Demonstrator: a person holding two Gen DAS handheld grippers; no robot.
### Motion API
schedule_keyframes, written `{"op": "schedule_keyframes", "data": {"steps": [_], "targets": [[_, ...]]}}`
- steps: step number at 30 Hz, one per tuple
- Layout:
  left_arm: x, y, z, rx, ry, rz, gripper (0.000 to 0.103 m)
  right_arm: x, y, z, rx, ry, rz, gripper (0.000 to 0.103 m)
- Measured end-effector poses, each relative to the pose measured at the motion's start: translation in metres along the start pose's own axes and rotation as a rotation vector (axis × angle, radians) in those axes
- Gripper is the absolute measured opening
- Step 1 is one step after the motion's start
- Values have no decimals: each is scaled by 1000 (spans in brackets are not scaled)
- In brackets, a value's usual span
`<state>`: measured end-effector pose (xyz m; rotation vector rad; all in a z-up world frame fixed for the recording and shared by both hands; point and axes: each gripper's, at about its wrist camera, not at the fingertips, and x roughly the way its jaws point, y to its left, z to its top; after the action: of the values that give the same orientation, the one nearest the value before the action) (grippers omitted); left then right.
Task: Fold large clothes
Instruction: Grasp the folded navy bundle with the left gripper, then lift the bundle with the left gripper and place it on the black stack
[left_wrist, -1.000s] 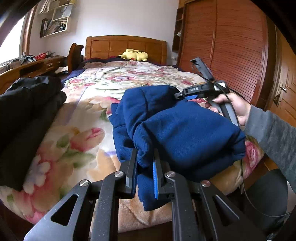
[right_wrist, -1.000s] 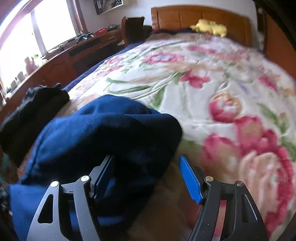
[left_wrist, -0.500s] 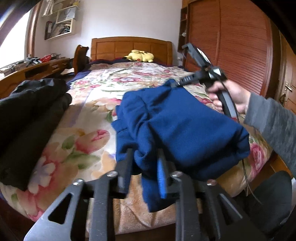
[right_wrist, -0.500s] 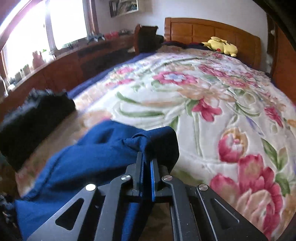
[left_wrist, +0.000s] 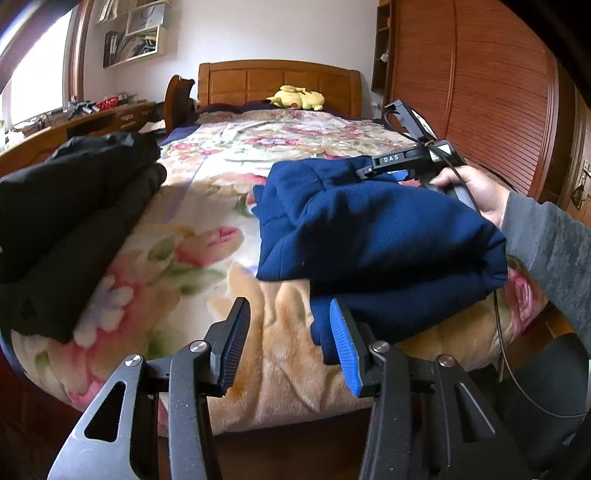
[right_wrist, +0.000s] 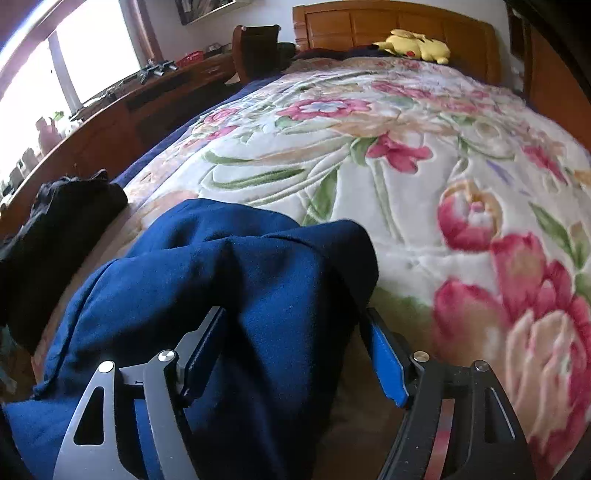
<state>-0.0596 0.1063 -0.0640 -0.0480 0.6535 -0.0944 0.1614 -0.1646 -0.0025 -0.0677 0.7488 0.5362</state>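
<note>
A dark blue garment (left_wrist: 373, 236) lies in a thick folded bundle on the floral blanket (left_wrist: 192, 266) near the foot of the bed. My left gripper (left_wrist: 290, 332) hovers at the garment's near left corner. Its jaws are opening and only blanket shows between them; the blue cloth lies just behind the right finger. In the right wrist view, my right gripper (right_wrist: 295, 332) straddles the far fold of the blue garment (right_wrist: 236, 295). Its jaws are opening wide, with cloth bulging loosely between them. From the left wrist view, the right gripper (left_wrist: 388, 166) sits at the bundle's far right, in a person's hand (left_wrist: 472, 192).
A heap of black clothes (left_wrist: 74, 221) lies on the bed's left side. A yellow plush toy (left_wrist: 295, 98) rests by the wooden headboard. A wooden desk (left_wrist: 92, 122) runs along the left and a louvred wardrobe (left_wrist: 480, 92) stands on the right. The bed's near edge drops off just under the left gripper.
The left gripper was shut on the blue garment's near edge and has let go. The right gripper pinched and lifted the far fold, then released it, and the bundle settled.
</note>
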Motion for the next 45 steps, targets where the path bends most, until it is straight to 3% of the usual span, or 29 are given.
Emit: {"op": "schedule_keyframes", "data": {"steps": [6, 15, 16, 18, 20, 22, 24, 30, 34, 41, 45], "targets": [[-1, -3, -2, -4, 6, -15, 46, 3, -11, -6, 62, 7, 36, 82], [11, -8, -12, -22, 40, -111, 46, 17, -18, -9, 120, 41, 126, 84], [12, -8, -11, -26, 35, -131, 44, 19, -17, -8, 120, 49, 144, 81], [15, -7, -11, -32, 40, -173, 28, 21, -15, -8, 113, 63, 182, 65], [17, -5, -10, -55, 45, -241, 16, 17, -12, -7, 90, 56, 197, 35], [16, -2, -8, -60, 29, -257, 13, 7, -7, -5, 49, 36, 168, 22], [11, 0, -5, -61, 5, -264, 11, -9, -1, -1, 21, -4, 146, 20], [-10, 13, 10, -44, -89, -215, 10, -58, 36, 10, -61, -137, 75, 19], [-28, 40, 25, -57, -161, -173, 10, -76, 61, 18, -115, -196, 36, 18], [-71, 95, 67, -36, -291, -64, 10, -107, 115, 51, -219, -288, 39, 18], [-94, 134, 94, -22, -342, 38, 10, -118, 154, 80, -275, -349, 55, 18]]}}
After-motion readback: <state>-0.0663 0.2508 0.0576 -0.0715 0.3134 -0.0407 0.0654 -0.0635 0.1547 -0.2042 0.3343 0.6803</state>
